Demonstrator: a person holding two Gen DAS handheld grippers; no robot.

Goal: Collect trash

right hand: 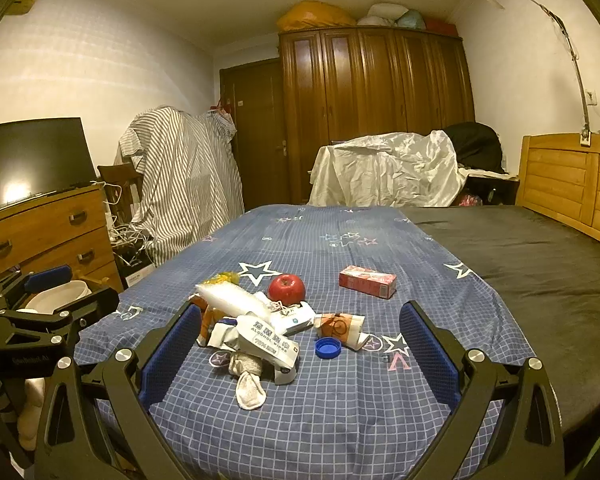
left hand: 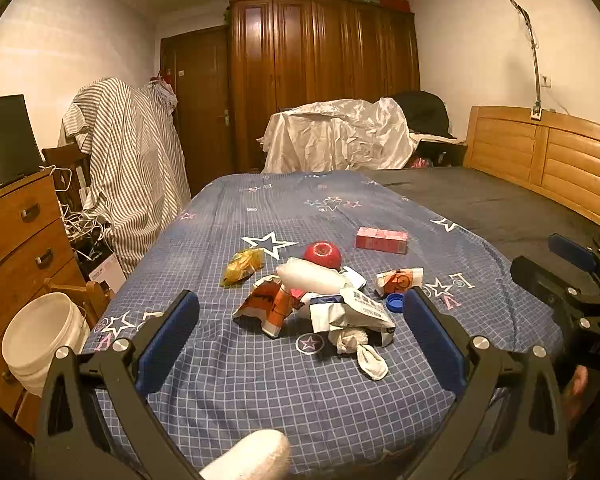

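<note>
A trash pile lies on the blue star-print bedsheet: an alcohol-wipes packet, a clear plastic bag, orange-white wrappers, a crumpled tissue, a blue bottle cap and a yellow wrapper. Behind it sit a red apple and a pink box. My left gripper and right gripper both hover open short of the pile, holding nothing.
A white bucket stands on the floor left of the bed, by a wooden dresser. A dark sheet covers the bed's right part, ending at a wooden headboard. Cloth-draped furniture and a wardrobe stand beyond.
</note>
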